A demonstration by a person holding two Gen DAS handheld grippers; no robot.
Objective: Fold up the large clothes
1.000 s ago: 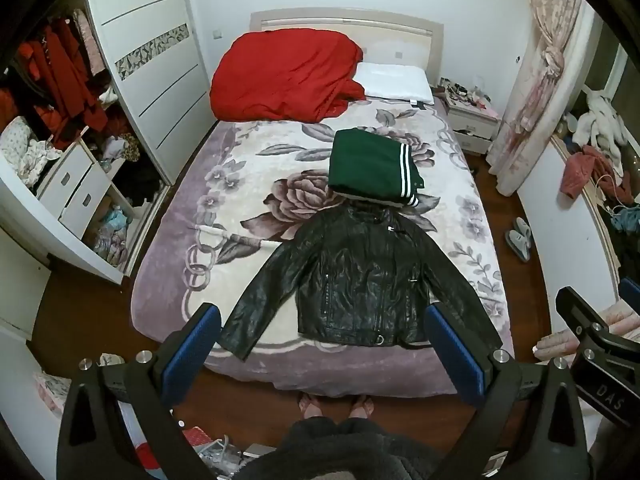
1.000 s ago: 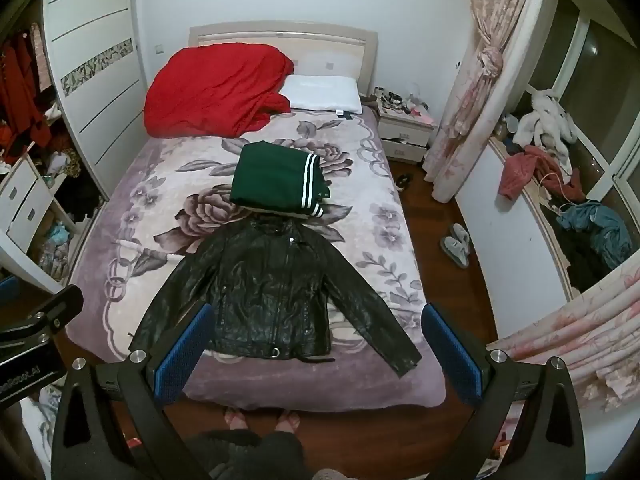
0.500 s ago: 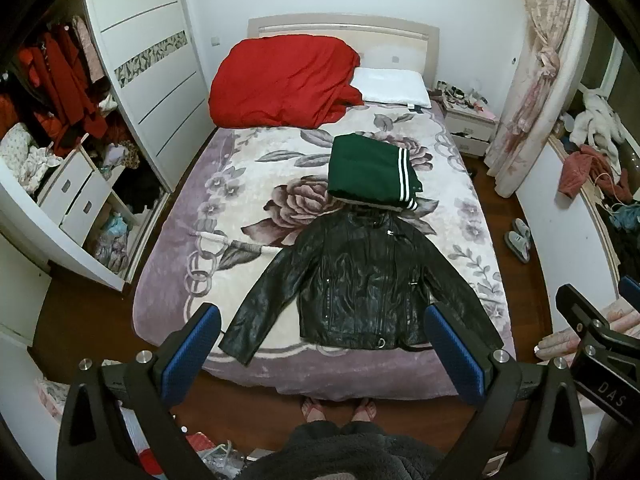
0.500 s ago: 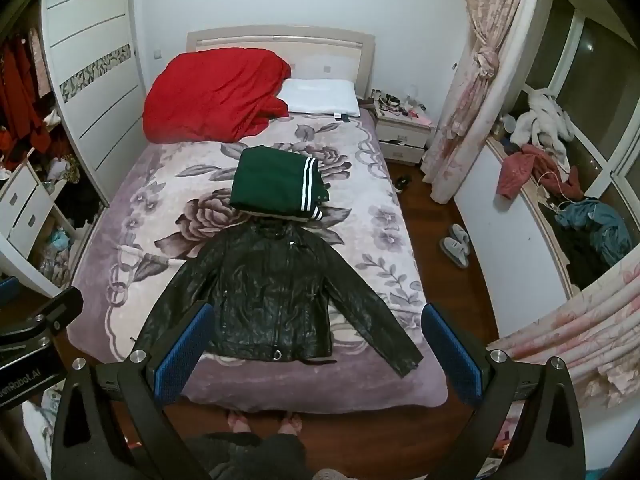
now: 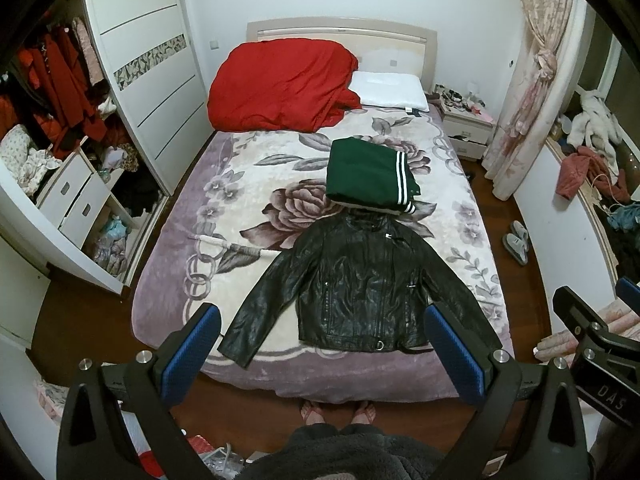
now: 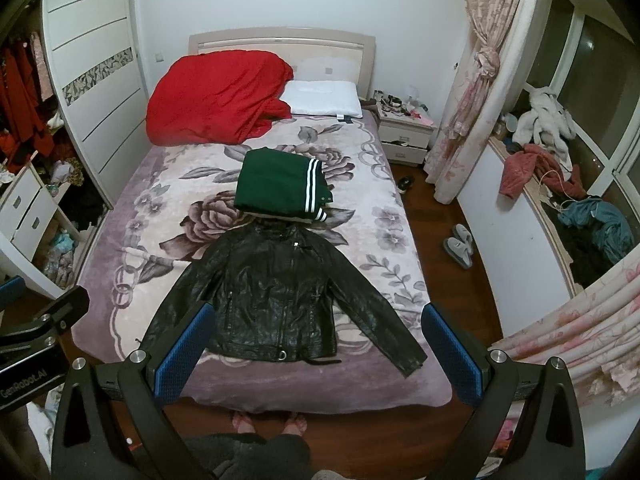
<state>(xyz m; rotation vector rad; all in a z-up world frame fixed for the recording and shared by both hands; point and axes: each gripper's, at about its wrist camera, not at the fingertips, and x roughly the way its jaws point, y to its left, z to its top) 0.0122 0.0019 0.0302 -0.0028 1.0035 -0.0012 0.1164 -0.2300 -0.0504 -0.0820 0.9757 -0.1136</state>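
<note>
A black leather jacket [image 5: 360, 284] lies flat, front up, sleeves spread, near the foot of the bed [image 5: 240, 200]; it also shows in the right wrist view [image 6: 276, 292]. A folded green garment with white stripes [image 5: 368, 176] lies just beyond its collar, also seen from the right [image 6: 280, 186]. My left gripper [image 5: 320, 350] is open and empty, held high above the foot of the bed. My right gripper [image 6: 316, 350] is open and empty at the same height.
A red quilt [image 5: 280, 84] and white pillow [image 5: 390, 90] lie at the headboard. An open wardrobe [image 5: 52, 120] stands left. A nightstand [image 6: 404, 136], curtain [image 6: 476, 80], slippers [image 6: 460, 246] and cluttered sill are right. My feet [image 5: 338, 412] stand at the bed's foot.
Both grippers have drawn slightly back and up from the bed, so the bed appears a little farther. The jacket and folded garment have not moved. Both stay open.
</note>
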